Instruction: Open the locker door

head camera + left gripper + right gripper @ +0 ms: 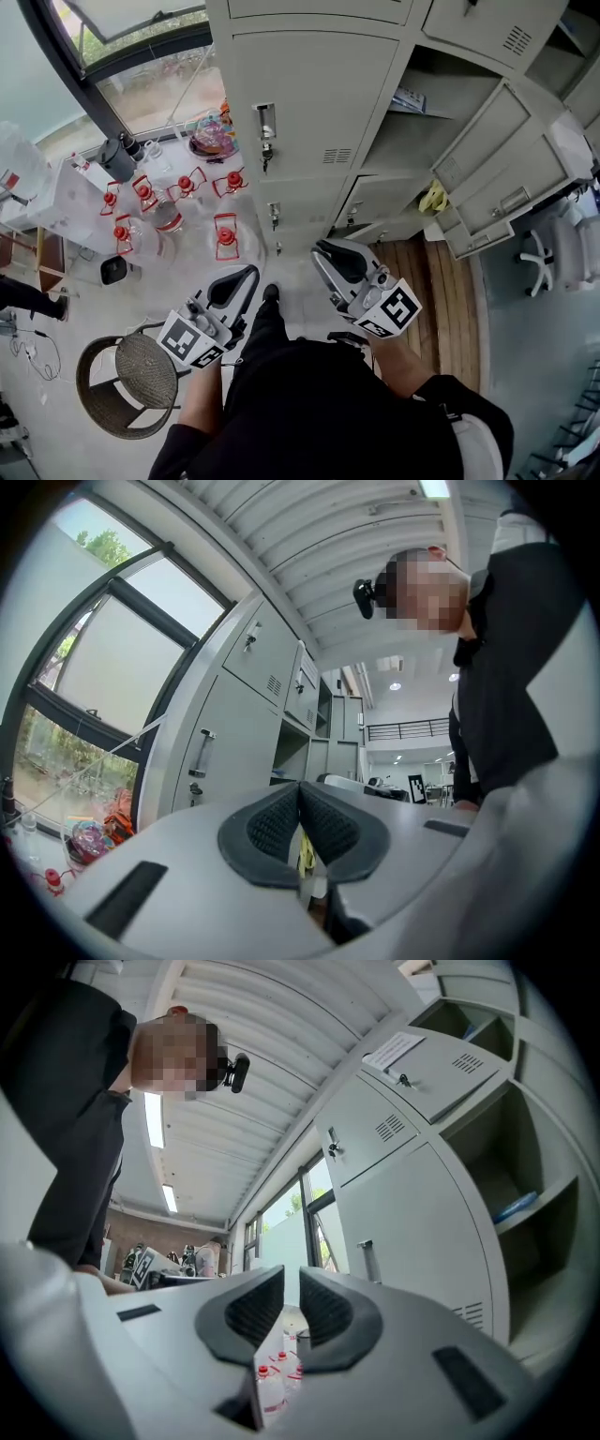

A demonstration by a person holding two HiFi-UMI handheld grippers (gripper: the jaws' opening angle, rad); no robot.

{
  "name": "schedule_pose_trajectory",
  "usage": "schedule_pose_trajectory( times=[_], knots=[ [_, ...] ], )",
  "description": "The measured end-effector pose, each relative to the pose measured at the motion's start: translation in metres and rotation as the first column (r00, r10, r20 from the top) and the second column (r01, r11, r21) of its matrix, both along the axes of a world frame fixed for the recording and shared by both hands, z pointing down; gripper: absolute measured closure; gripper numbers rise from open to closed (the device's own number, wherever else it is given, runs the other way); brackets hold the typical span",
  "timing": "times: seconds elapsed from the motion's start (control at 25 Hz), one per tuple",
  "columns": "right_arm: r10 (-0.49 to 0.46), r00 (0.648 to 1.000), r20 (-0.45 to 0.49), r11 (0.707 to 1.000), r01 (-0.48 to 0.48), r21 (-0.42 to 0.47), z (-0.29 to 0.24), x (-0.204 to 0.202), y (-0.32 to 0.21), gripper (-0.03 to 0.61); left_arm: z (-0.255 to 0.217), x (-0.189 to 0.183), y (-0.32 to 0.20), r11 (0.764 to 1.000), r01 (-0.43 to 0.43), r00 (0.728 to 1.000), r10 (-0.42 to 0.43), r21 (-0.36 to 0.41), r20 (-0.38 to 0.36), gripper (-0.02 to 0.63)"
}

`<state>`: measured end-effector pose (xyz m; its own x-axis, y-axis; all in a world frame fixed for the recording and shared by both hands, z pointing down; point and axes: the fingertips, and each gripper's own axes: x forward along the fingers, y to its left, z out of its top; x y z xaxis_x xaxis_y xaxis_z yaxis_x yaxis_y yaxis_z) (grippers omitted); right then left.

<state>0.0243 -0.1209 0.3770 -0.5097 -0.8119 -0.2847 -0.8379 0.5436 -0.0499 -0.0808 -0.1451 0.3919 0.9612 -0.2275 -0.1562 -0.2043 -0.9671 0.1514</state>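
In front of me, at the left end of the bank of grey lockers, the locker door is closed and flush with its frame. It is a plain pale-grey panel with an upright metal handle near its left edge, a key hanging in the lock just under the handle, and a small block of vent slots low down. To its right, several compartments stand open with their doors swung out.

My left gripper hangs low, well apart from the locker door. In the left gripper view its ribbed black pads meet at the tips, with nothing between them. My right gripper is just as far back and touches nothing. In the right gripper view its jaws stand a narrow slit apart and grip nothing; through the slit I see only red-capped bottles on the floor by the window. A wicker stool sits at my left.
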Motion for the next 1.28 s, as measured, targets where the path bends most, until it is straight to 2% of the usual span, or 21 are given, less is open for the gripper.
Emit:
schedule_pose_trajectory(
  times=[0.4,0.68,1.28],
  knots=[
    [0.057,0.998,-0.038,0.998,-0.056,0.013,-0.034,0.019,-0.107,0.505,-0.020,0.022,-0.125,0.997,-0.054,0.998,0.055,0.048,-0.026,0.598],
    [0.087,0.993,-0.079,0.996,-0.087,0.005,-0.045,0.018,-0.164,0.483,-0.031,0.033,-0.194,0.988,-0.108,0.994,0.110,0.108,-0.008,0.598],
    [0.133,0.984,-0.115,0.983,-0.145,-0.111,-0.023,0.016,-0.247,0.479,-0.023,0.038,-0.268,0.983,-0.155,0.987,0.159,0.103,-0.031,0.598]
  ],
)
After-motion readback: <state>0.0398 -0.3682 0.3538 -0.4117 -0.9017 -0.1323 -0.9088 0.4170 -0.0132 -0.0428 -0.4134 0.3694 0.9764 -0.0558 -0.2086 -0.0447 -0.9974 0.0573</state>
